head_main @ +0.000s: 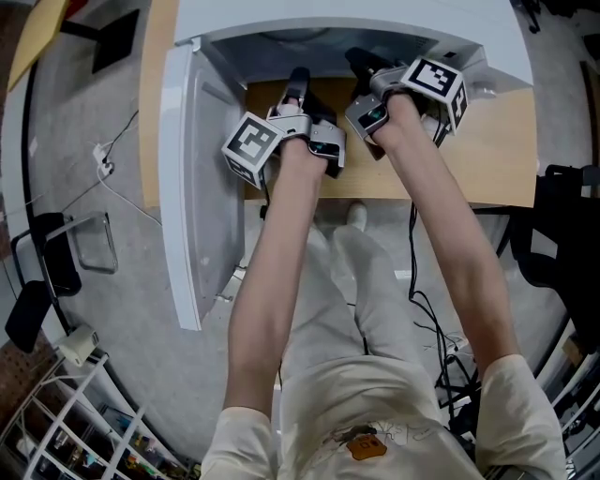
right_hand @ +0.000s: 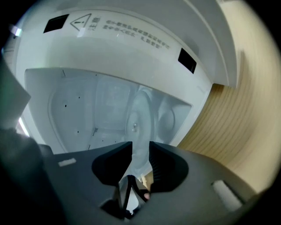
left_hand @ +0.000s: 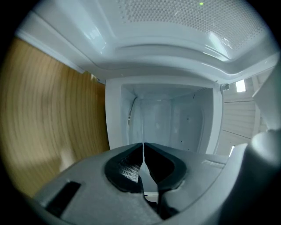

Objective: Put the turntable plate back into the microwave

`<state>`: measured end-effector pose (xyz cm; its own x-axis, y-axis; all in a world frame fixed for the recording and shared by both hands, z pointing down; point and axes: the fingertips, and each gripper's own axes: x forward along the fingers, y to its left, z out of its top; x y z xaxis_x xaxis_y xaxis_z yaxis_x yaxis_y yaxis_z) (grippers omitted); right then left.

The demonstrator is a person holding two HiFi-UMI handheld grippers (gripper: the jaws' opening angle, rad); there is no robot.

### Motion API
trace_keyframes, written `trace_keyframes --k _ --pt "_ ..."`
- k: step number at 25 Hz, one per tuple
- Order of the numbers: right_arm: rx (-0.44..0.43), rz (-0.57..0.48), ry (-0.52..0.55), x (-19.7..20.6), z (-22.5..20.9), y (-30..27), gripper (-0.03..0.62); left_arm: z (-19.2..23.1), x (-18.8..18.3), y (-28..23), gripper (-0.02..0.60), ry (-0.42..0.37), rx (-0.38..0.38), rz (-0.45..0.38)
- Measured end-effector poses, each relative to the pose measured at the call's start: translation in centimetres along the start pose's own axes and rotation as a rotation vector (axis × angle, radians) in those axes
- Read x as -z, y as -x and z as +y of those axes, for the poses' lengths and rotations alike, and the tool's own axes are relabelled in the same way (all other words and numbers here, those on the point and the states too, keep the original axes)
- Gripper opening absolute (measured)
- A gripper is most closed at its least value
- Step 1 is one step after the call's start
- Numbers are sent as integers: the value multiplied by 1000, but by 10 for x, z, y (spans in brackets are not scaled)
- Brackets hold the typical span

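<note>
Grey floor (head_main: 122, 281) lies under a wooden table (head_main: 497, 141) that carries one white microwave (head_main: 375, 19), its single door (head_main: 192, 187) swung open to the person's left. From the head view, two bare arms reach toward the cavity, one hand-held tool on each: the left gripper (head_main: 298, 80) and the right gripper (head_main: 361, 61) sit side by side at the mouth of the oven, each with one marker cube, two cubes (head_main: 251, 147) (head_main: 437, 84) in all. Along the left gripper (left_hand: 143, 151), its two jaws are drawn almost together, and between them runs a thin pale line, the one turntable plate (left_hand: 142, 127) seen edge-on, pinched at its near rim; beyond it the white cavity stands open, with wood grain to the left. Along the right gripper (right_hand: 140, 151), its two jaws stand at a narrow gap with the same clear plate (right_hand: 137, 123) passing down between them, its round face turned nearly sideways and reaching into the cavity. Above the opening, the microwave's front carries one warning label (right_hand: 83, 21) and two black patches (right_hand: 56, 23) (right_hand: 187, 60).
</note>
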<state>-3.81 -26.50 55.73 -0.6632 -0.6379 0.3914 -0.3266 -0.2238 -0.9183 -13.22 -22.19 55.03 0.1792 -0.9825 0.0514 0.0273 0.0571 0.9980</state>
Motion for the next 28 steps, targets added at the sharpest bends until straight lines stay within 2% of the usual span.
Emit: trace_keyframes --k 2,7,11,14,17,22,28 --pt "9 8 -2 3 1 1 81 3 1 0 0 14 -5 -2" --pt "26 4 2 6 0 5 84 5 4 1 0 12 -6 11" --pt "-6 24 16 15 3 23 91 -7 12 8 0 -23 0 45" --pt "-16 46 69 23 7 41 85 -23 20 15 -5 -54 6 67" --pt "-42 64 157 29 21 58 38 -33 26 24 -5 -95 -2 93" --pt "-95 123 326 48 50 88 6 -57 42 47 -5 -226 -15 166" --pt "-97 142 558 61 74 119 6 -82 69 77 -5 -560 -71 287"
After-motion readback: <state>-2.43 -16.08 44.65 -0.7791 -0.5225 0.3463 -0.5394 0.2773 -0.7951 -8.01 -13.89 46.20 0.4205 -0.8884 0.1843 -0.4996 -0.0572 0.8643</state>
